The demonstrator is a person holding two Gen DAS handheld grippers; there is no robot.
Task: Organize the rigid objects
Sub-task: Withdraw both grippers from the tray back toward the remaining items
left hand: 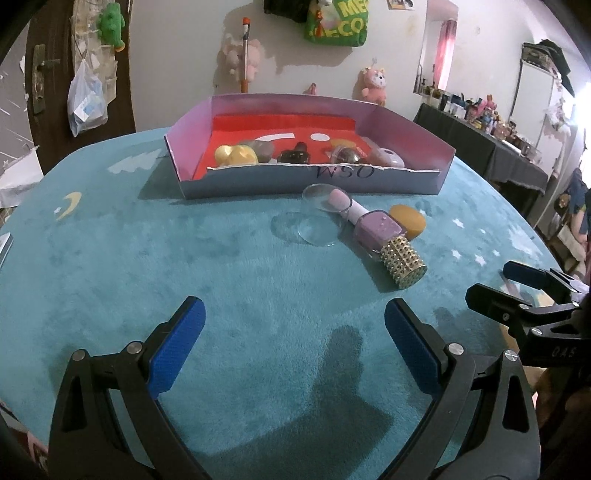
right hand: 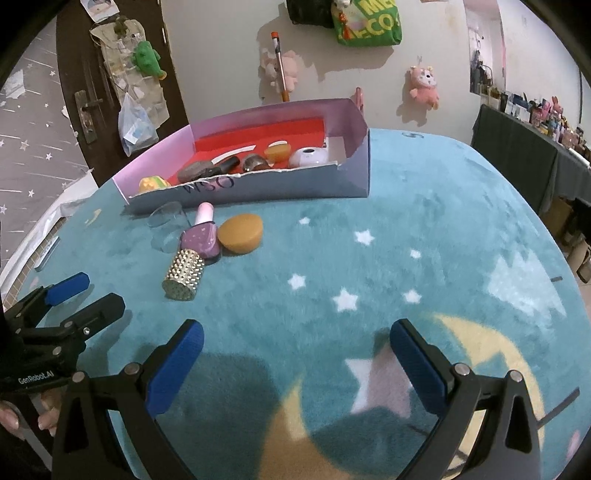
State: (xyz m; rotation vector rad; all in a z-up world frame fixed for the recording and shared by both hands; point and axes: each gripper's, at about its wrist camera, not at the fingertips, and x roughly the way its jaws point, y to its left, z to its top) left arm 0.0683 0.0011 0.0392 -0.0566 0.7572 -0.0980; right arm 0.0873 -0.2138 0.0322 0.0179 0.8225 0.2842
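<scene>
A shallow cardboard box (left hand: 410, 125) (right hand: 354, 170) with a red floor stands at the far side of the teal rug and holds several small items. In front of it lie a clear cup (left hand: 321, 214) (right hand: 168, 223), a lilac nail polish bottle (left hand: 376, 230) (right hand: 201, 236) with a studded gold cap (left hand: 402, 262) (right hand: 183, 275), and an orange puck (left hand: 408, 220) (right hand: 240, 233). My left gripper (left hand: 293, 336) is open and empty, well short of them. My right gripper (right hand: 295, 362) is open too, with nothing between its fingers, to the right of the pile.
The teal rug (left hand: 184, 258) with stars and a moon covers the table. Plush toys and a green bag (left hand: 338, 22) hang on the wall behind. A dark door (right hand: 85, 99) is at the left, and a crowded dark table (left hand: 498, 147) at the right.
</scene>
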